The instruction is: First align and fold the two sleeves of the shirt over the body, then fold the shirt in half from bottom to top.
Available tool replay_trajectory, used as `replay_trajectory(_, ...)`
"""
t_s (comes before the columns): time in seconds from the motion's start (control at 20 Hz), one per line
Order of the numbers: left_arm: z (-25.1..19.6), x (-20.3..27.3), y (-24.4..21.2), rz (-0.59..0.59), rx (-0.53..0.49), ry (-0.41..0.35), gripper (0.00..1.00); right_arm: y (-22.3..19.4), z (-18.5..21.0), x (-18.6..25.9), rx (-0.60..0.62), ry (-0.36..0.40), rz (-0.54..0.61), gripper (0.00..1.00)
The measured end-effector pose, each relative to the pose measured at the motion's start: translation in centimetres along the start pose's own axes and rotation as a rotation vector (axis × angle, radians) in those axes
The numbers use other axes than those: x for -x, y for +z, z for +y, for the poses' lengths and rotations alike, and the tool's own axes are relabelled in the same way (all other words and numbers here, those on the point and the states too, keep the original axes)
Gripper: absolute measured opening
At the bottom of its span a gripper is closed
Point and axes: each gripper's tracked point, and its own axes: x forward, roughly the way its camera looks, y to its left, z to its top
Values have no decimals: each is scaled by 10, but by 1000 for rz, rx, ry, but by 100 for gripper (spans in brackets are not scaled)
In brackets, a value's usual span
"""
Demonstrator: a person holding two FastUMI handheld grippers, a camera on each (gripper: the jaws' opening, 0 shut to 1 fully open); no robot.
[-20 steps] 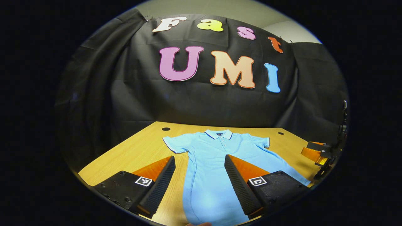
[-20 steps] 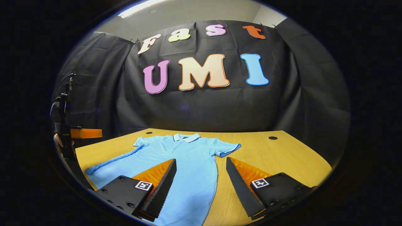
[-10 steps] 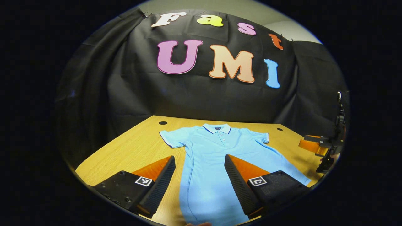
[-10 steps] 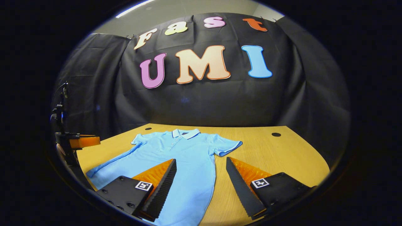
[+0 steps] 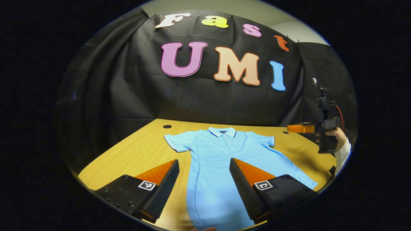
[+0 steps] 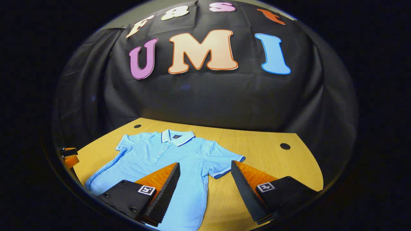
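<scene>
Nothing folded yet: our shirt (image 5: 218, 160) lies flat on the desk (image 5: 141, 150), sleeves spread, left tool (image 5: 204, 179) and right tool (image 6: 205, 183) both agape, empty.

The left gripper (image 5: 204, 179) hovers low at the near edge, pointing toward the far side, its two fingers spread wide apart with nothing between them. The right gripper (image 6: 205, 183) hovers the same way, fingers parted wide and gripping nothing. From the left gripper view, the right gripper (image 5: 300, 128) appears at the far right, raised and roughly level, pointing left; a hand (image 5: 334, 136) wraps its handle, a pale sleeve (image 5: 343, 154) at the wrist. From the right gripper view, part of the left gripper (image 6: 69, 155) sits at the left edge.
</scene>
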Motion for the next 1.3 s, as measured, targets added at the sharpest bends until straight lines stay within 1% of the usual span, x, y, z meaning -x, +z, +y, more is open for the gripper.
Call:
replay_trajectory(0.15,4,0,-1,2,20,-4,95,10,-17,-40,-42,-30,42,100)
replay_trajectory(0.3,11,-2,1,5,27,9,95,9,-43,-78,-52,-95,101,100)
replay_trajectory(0.5,16,-7,-7,25,42,16,95,-14,-73,-118,-37,-181,192,99)
replay_trajectory(0.65,16,-10,-14,46,55,12,95,-39,-78,-142,-80,-193,246,99)
replay_trajectory(0.8,17,-11,-16,53,55,13,95,-57,-84,-156,-103,-200,274,99)
replay_trajectory(0.95,18,-13,-18,58,56,12,95,-61,-89,-162,-100,-216,274,100)
replay_trajectory(1.3,20,-14,-20,68,59,18,95,-68,-89,-172,-114,-221,272,99)
